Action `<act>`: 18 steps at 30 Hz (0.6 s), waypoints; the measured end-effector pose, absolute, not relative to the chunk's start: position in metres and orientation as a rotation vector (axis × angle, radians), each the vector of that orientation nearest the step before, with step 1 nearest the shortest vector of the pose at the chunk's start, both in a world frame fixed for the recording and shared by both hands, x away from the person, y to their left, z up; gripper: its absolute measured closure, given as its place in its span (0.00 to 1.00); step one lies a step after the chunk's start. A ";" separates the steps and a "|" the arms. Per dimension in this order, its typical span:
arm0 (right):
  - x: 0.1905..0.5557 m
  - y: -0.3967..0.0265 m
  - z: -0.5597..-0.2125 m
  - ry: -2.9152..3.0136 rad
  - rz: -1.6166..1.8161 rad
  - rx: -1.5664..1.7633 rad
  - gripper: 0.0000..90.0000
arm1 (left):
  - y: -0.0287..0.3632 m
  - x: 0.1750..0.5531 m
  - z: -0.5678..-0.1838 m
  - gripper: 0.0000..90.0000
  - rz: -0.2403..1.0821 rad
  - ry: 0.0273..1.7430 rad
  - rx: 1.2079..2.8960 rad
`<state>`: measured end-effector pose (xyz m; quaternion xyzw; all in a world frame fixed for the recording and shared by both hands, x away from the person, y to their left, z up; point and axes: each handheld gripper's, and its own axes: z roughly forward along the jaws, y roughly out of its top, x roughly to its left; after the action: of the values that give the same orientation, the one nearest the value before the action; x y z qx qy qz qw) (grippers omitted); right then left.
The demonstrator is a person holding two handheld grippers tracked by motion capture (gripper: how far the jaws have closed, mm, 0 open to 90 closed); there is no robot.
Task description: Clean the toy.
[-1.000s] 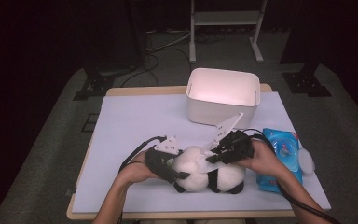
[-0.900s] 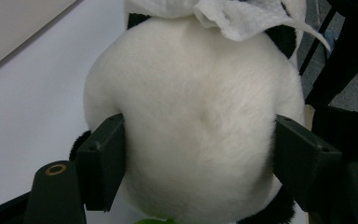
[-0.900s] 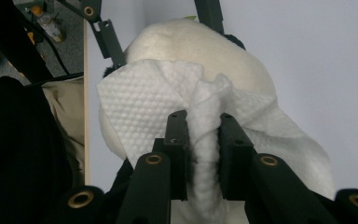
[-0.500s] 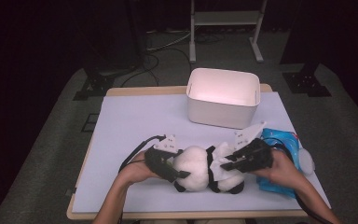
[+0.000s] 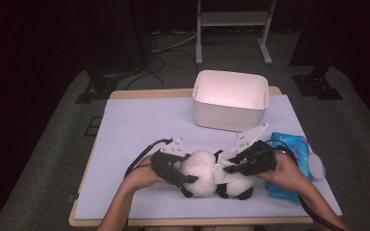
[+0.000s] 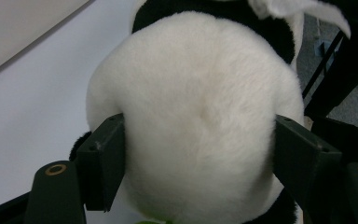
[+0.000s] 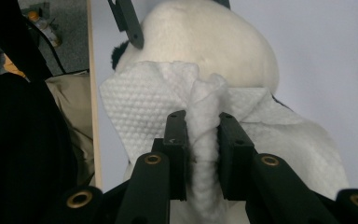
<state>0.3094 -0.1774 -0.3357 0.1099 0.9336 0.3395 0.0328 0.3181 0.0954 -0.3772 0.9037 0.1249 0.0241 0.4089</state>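
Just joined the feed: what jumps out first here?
The plush panda lying at the table's near edge, clamped around its white head by the left claw. The right claw pinches a bunched white wipe against it. Behind stands a white bin; a blue wipes pack lies at right.

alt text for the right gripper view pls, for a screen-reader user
The right gripper pinches a bunched white wet wipe between its two black fingers, holding it against a white and black plush panda that lies on a pale lilac table. The left gripper's dark finger shows at the top, on the panda.
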 end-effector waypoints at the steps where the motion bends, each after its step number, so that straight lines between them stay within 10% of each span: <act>1: 0.310 -0.173 -0.336 2.880 1.041 0.328 0.83 | 0.096 0.318 -0.377 0.28 0.060 0.314 2.277; 18: 0.306 -0.201 -0.346 2.864 1.059 0.380 0.84 | 0.099 0.320 -0.378 0.12 0.024 0.313 2.247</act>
<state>0.3057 -0.2013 -0.3461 0.1235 0.9302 0.3441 0.0324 0.3202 0.0985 -0.3776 0.8976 0.1249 0.0095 0.4225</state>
